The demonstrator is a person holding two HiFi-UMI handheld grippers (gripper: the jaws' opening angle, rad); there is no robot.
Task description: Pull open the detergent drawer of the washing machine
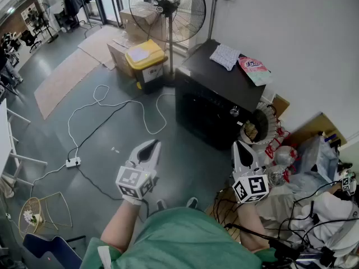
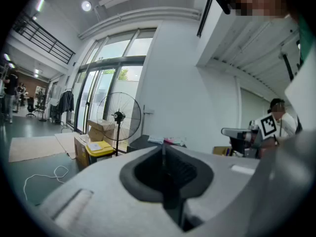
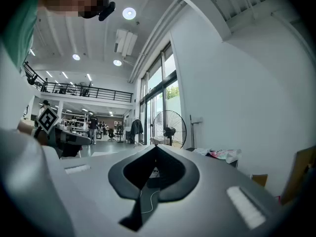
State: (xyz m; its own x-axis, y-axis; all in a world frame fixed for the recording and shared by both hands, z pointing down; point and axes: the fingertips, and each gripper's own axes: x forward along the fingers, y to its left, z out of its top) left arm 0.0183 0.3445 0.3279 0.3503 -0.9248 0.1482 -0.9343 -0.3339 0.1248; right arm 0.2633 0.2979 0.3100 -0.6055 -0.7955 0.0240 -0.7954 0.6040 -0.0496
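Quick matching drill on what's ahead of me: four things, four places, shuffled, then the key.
1 fan
2 yellow-lidded bin
3 pink packet
4 power strip

A on the black machine
B on the floor, on a white cable
C beside the cardboard boxes
D upright between bin and machine

Pairs: 1-D, 2-C, 3-A, 4-B

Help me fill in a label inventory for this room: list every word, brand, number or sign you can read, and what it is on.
No text is legible.
Pink packet on the black machine: print too small to read.
Paper on the yellow bin lid: blurred.
Cubes on the left gripper and right gripper: square marker patterns, no words.
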